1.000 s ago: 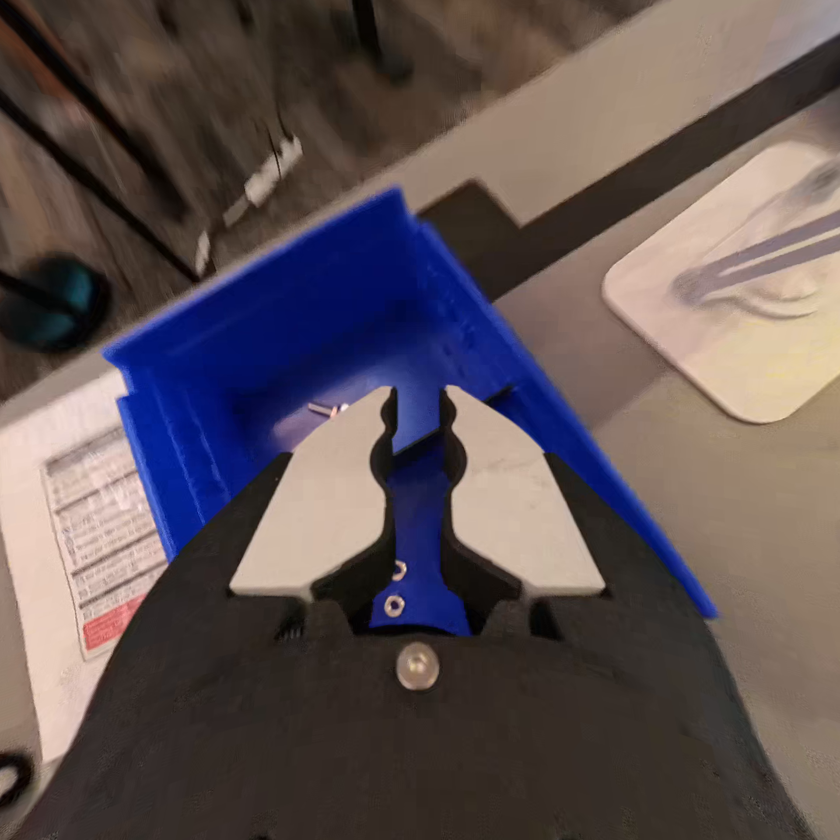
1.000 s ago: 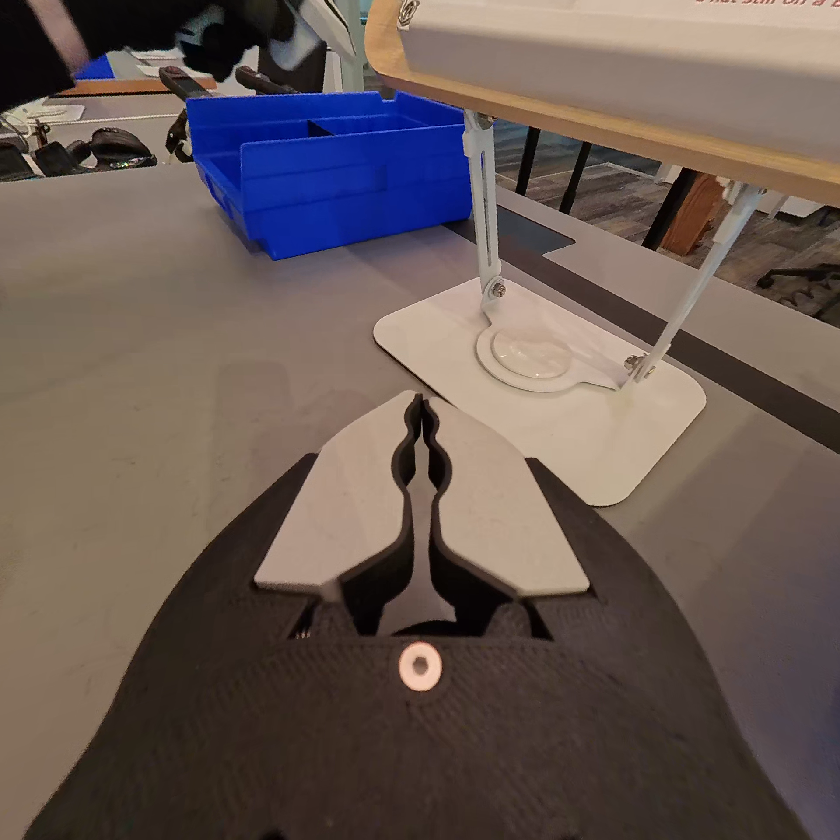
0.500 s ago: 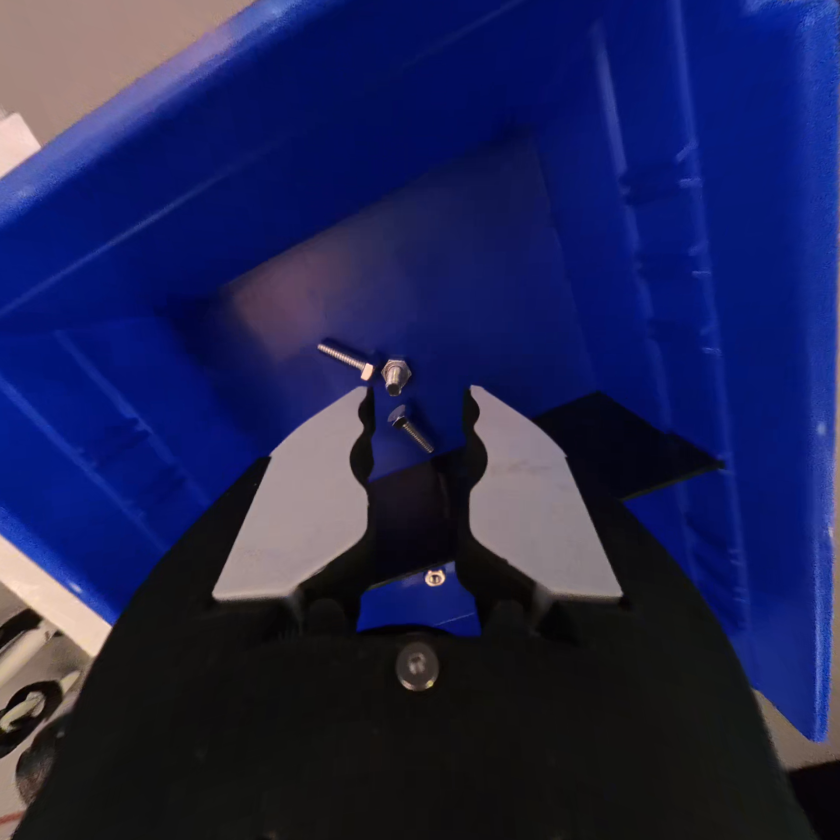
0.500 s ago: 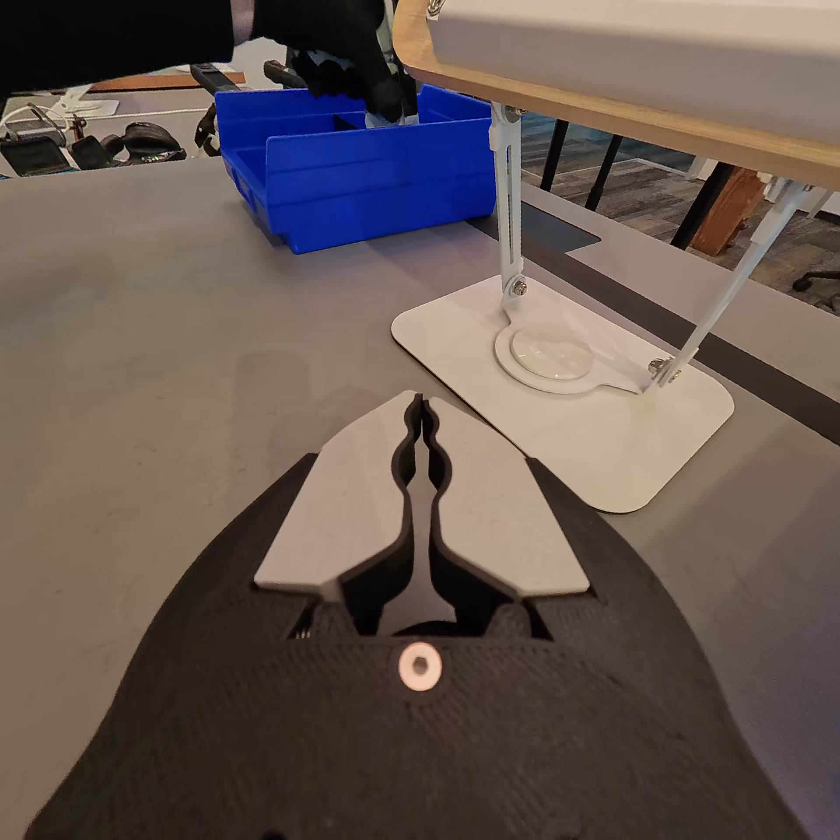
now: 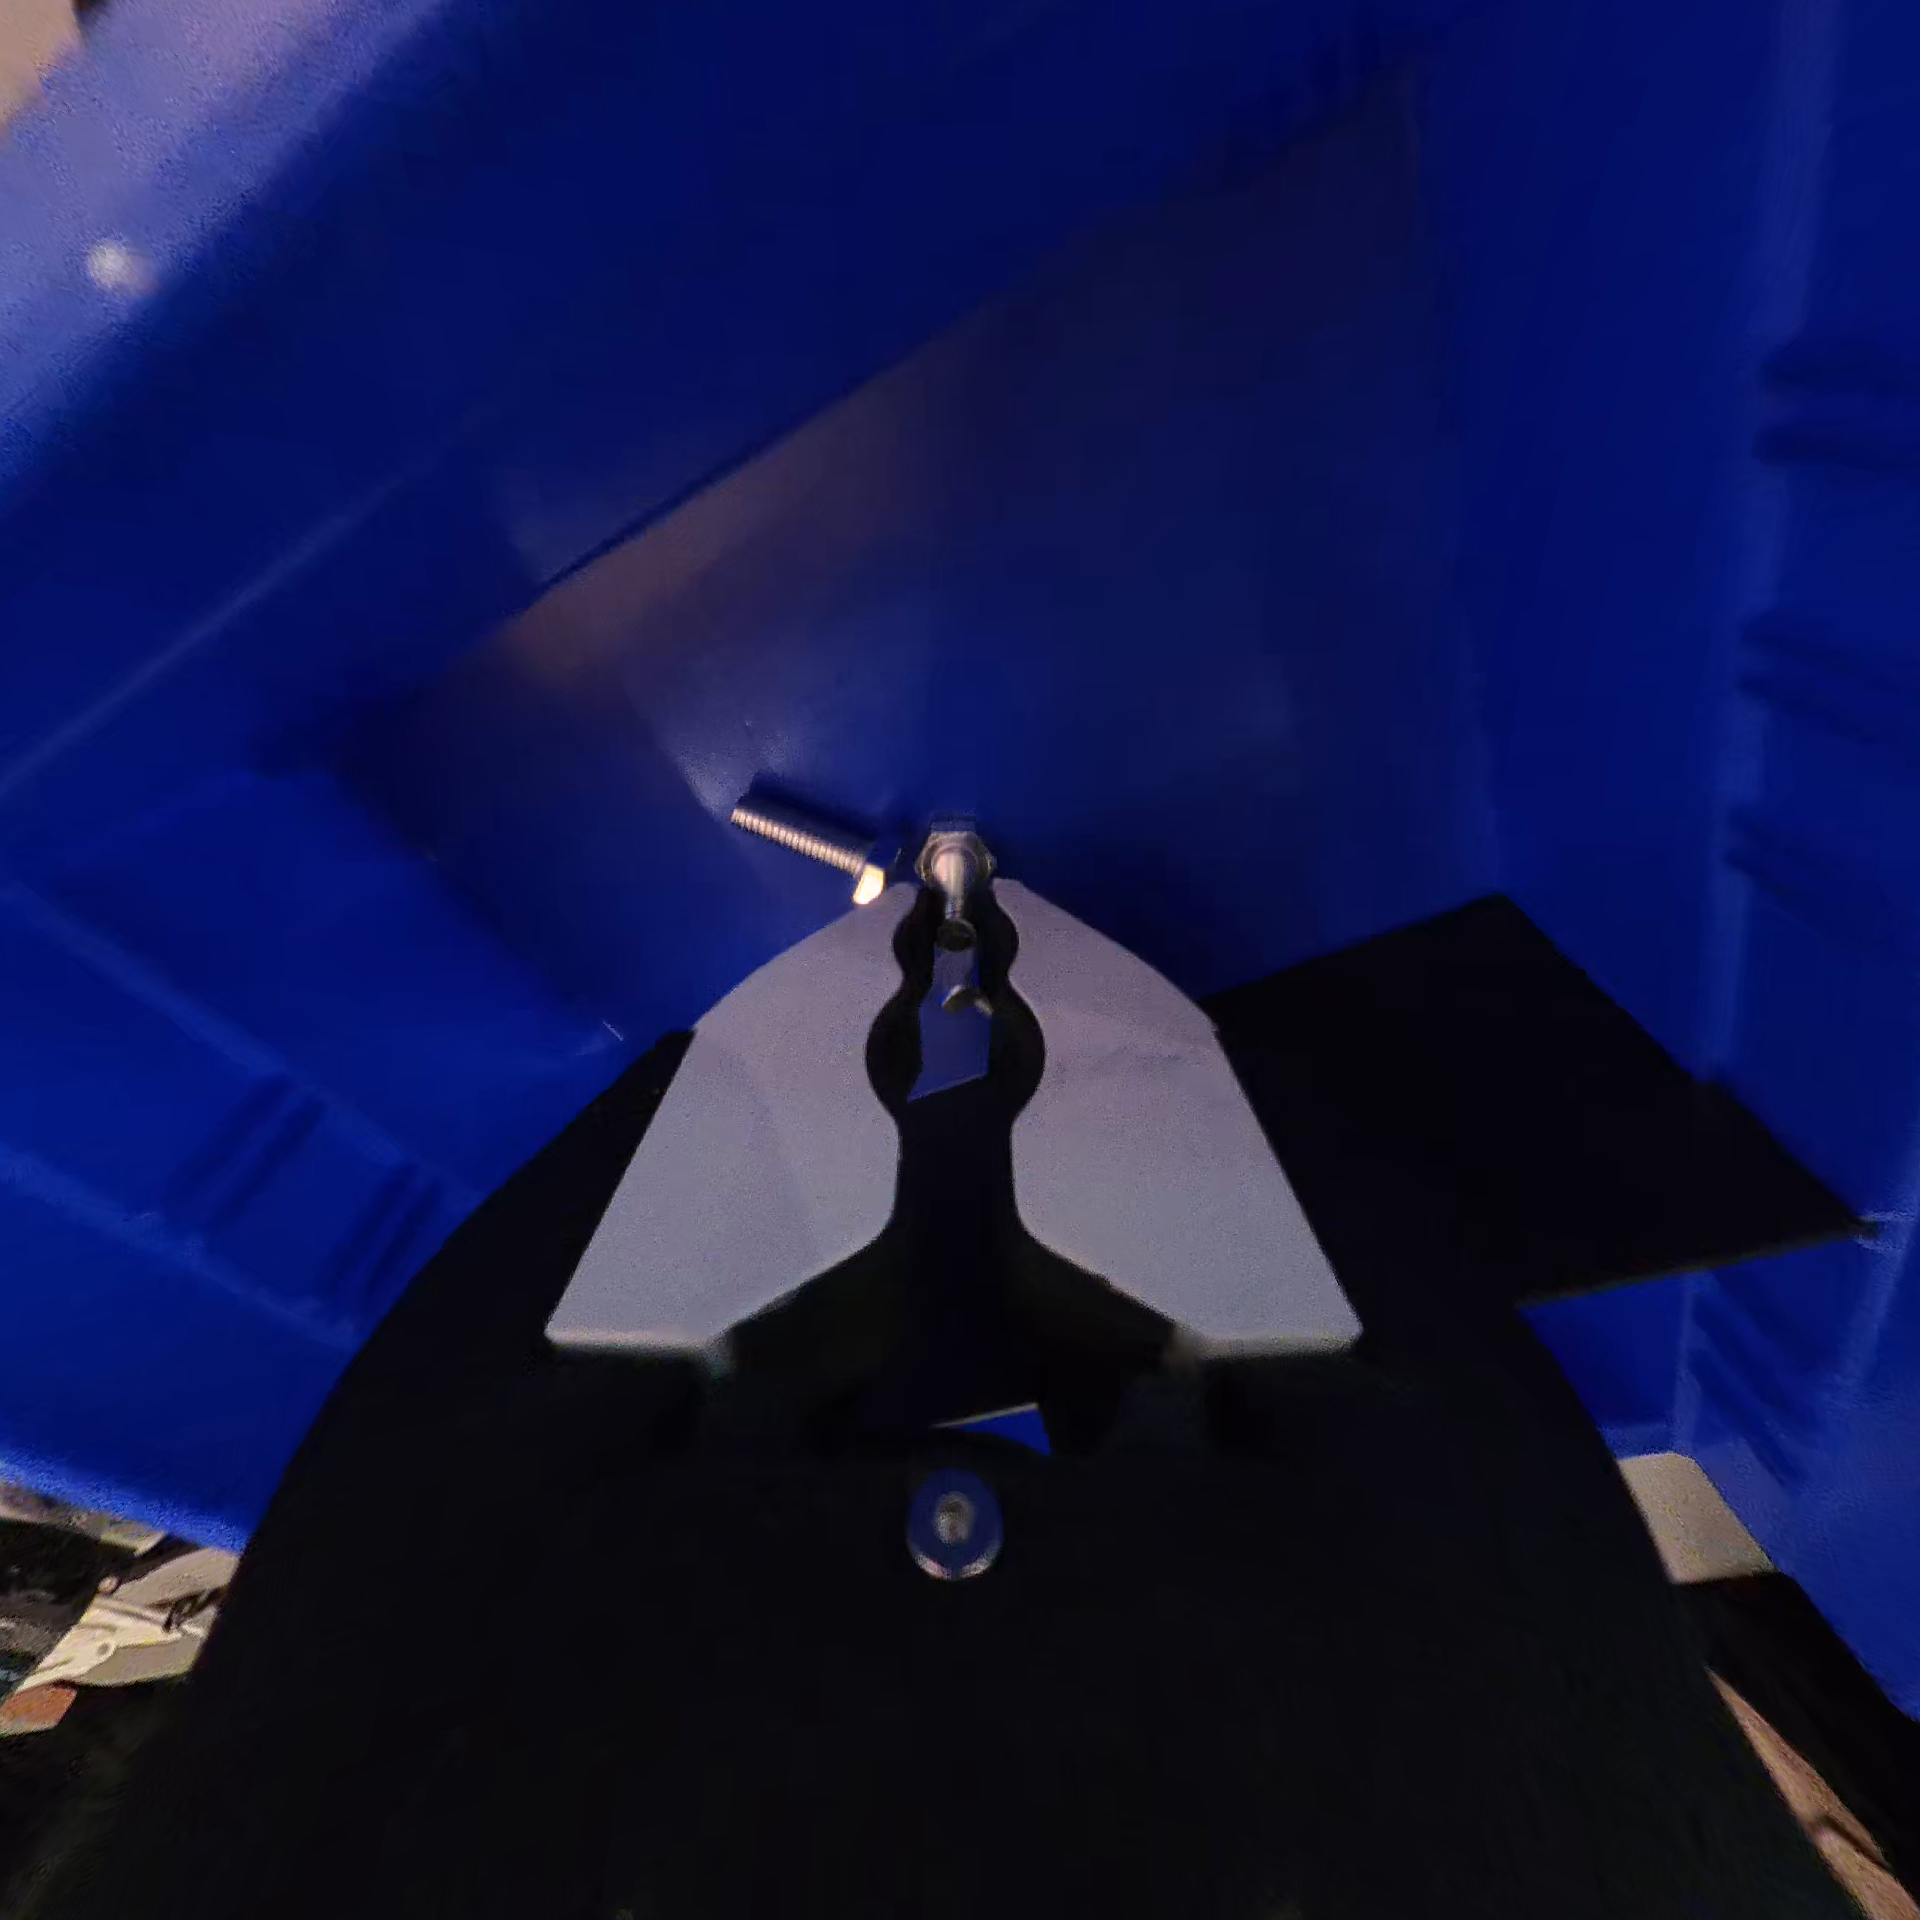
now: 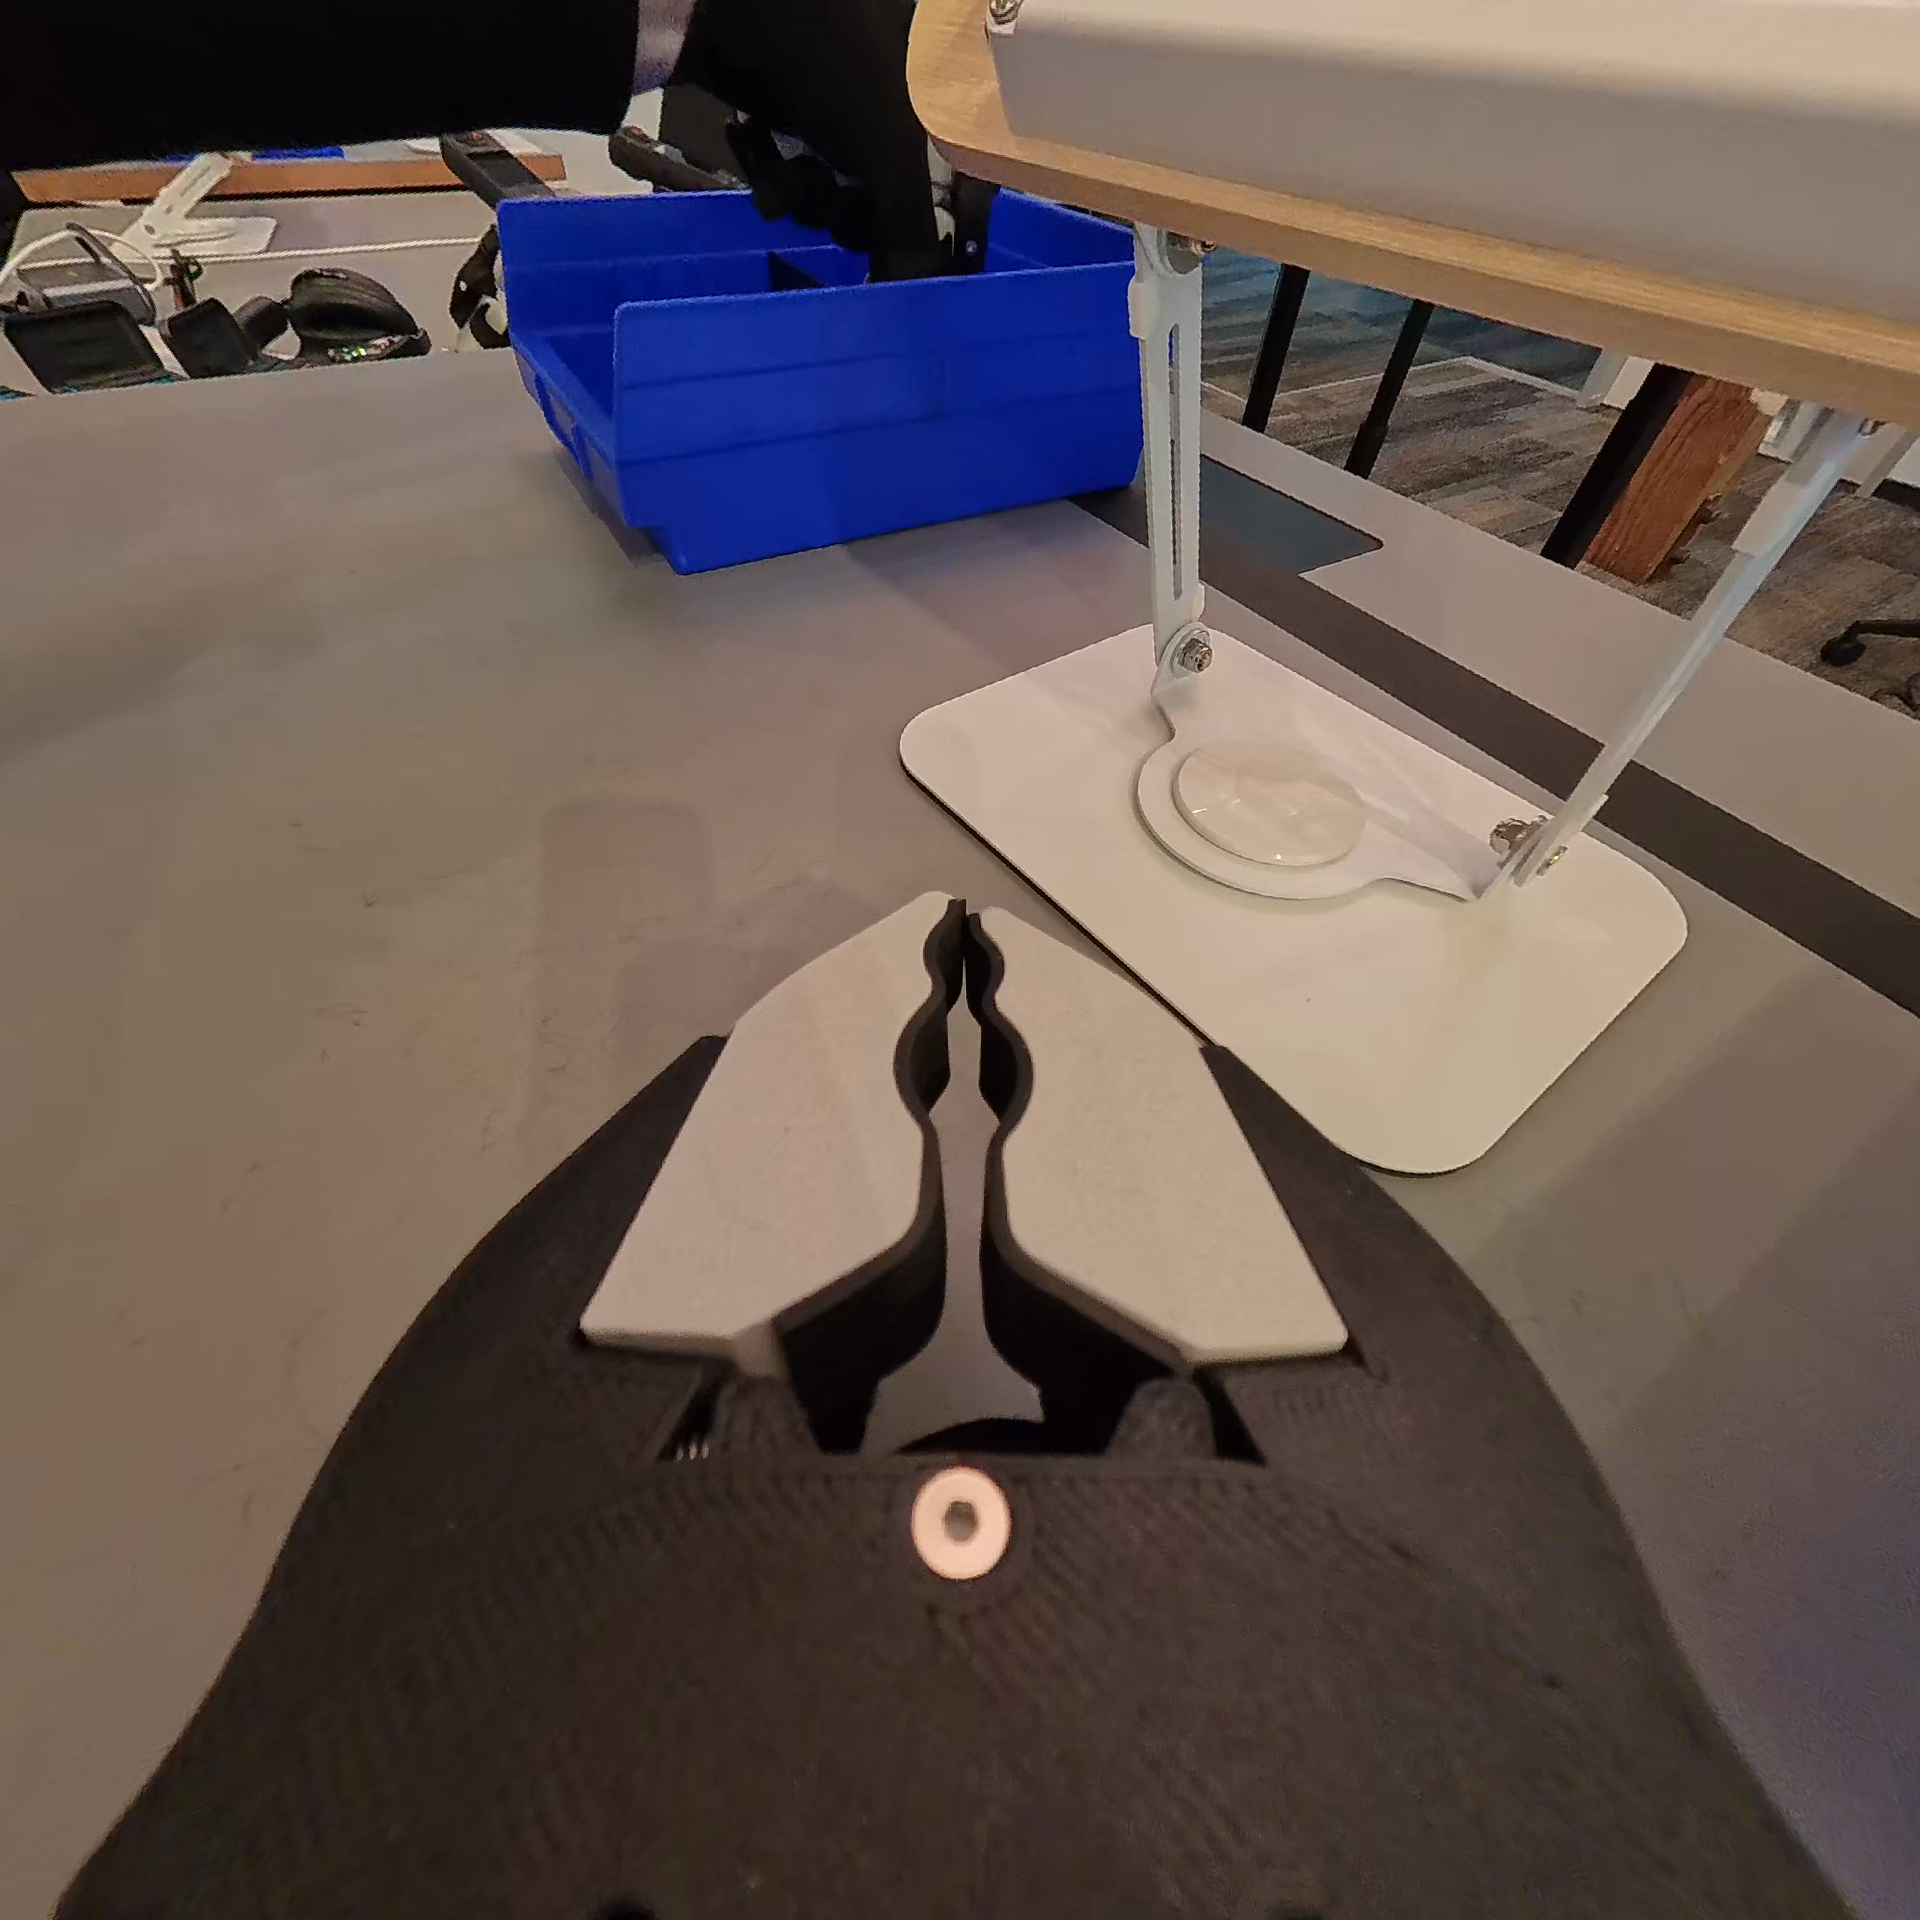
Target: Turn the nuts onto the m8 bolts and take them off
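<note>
Down in the blue bin (image 5: 1143, 468) we have a bolt (image 5: 948, 896) with a nut (image 5: 956, 847) at its far end, lying right between the fingertips of the left gripper (image 5: 954, 914). The jaws are drawn in narrow around the shank and look clenched on it, though the black pad edges swallow the contact line, so we cannot swear both pads press. A second bolt (image 5: 805, 847) lies loose on the bin floor just to the left, its head near the left fingertip. Deeper between the fingers there is another small metal piece (image 5: 964, 1000), half hidden; we can't tell what it is. A black divider (image 5: 1507, 1091) crosses the bin on the right, and what lies behind it is out of sight. The whole view is dim and soft at the edges.

From the right wrist view, the same bin (image 6: 831, 416) sits at the far side of the grey table (image 6: 364, 779), and we see a gloved hand (image 6: 831, 156) reaching down into it, the left gripper itself buried behind hand and bin wall. The bin's contents are hidden from here.

The right gripper (image 6: 966, 920) hangs low over the bare table, tips closed together on nothing. Just beside it stands a white stand (image 6: 1351, 987), its top cut off by the frame.
</note>
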`<state>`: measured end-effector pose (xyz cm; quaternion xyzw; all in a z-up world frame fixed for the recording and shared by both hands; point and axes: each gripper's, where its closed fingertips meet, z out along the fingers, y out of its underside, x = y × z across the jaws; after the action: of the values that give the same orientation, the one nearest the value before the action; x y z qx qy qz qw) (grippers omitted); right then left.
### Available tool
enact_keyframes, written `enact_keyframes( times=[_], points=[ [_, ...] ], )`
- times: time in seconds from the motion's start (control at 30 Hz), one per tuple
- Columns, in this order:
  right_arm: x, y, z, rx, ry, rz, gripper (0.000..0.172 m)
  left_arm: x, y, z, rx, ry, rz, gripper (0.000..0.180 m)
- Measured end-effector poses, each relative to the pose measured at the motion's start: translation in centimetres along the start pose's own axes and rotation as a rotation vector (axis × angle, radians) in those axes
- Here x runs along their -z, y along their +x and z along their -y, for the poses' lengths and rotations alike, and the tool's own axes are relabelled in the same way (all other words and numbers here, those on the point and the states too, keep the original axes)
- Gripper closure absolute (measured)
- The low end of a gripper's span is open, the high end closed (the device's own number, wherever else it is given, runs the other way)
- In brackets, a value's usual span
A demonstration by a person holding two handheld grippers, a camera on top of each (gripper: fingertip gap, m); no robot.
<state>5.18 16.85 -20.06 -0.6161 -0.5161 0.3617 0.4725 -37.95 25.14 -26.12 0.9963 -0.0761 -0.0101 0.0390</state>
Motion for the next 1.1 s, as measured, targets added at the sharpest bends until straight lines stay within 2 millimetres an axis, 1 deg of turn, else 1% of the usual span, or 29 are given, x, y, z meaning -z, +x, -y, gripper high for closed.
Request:
enact_keyframes(
  times=[0.07, 0.13, 0.2, 0.27, 0.33, 0.43, 0.5, 0.57, 0.63, 0.7, 0.77, 0.83, 0.93, 1.03, 1.1],
  points=[
    [0.0, 0.0, 0.0, 0.000, 0.001, 0.002, 0.172, 0.5, -0.1, 0.5, -0.006, 0.039, 0.009, 0.172],
    [0.0, 0.0, 0.0, -0.003, 0.003, 0.002, 0.172, 1.7, -0.2, 0.6, -0.007, 0.094, 0.015, 0.172],
    [0.1, 0.0, 0.1, -0.003, 0.003, 0.003, 0.172, 3.9, 0.5, 0.5, -0.017, 0.189, -0.012, 0.172],
    [0.1, -0.1, 0.1, -0.005, 0.004, 0.005, 0.172, 6.3, 1.5, -0.4, -0.048, 0.278, -0.030, 0.172],
    [0.1, 0.0, 0.1, -0.006, 0.005, 0.005, 0.172, 8.7, 2.6, -2.0, -0.063, 0.360, -0.036, 0.173],
    [0.1, -0.1, 0.1, -0.009, 0.005, 0.008, 0.172, 11.4, 4.8, -5.7, -0.125, 0.408, 0.006, 0.173],
    [0.1, -0.2, 0.1, -0.010, 0.004, 0.009, 0.172, 12.8, 7.2, -8.1, -0.186, 0.424, 0.029, 0.173],
    [0.1, -0.2, 0.1, -0.012, 0.005, 0.010, 0.172, 13.7, 10.9, -10.3, -0.276, 0.425, 0.026, 0.173],
    [0.2, -0.1, 0.2, -0.020, 0.008, 0.010, 0.172, 13.6, 15.2, -12.2, -0.372, 0.395, 0.014, 0.173],
    [0.2, 0.0, 0.2, -0.027, 0.013, 0.011, 0.172, 12.9, 19.6, -13.6, -0.471, 0.366, 0.003, 0.173],
    [0.2, -0.1, 0.2, -0.023, 0.011, 0.012, 0.172, 12.1, 23.6, -13.9, -0.552, 0.366, 0.003, 0.173],
    [0.1, -0.6, 0.3, -0.015, 0.016, 0.037, 0.172, 11.3, 27.1, -13.7, -0.620, 0.368, -0.016, 0.173],
    [0.0, -1.1, 0.3, -0.002, 0.010, 0.054, 0.172, 10.0, 31.3, -13.0, -0.699, 0.349, -0.066, 0.173],
    [0.0, -1.1, 0.3, -0.008, 0.011, 0.055, 0.172, 7.7, 34.1, -12.3, -0.769, 0.276, -0.060, 0.173],
    [0.1, -0.9, 0.2, -0.011, 0.008, 0.051, 0.172, 5.8, 35.8, -11.9, -0.811, 0.220, -0.066, 0.173]
  ],
)
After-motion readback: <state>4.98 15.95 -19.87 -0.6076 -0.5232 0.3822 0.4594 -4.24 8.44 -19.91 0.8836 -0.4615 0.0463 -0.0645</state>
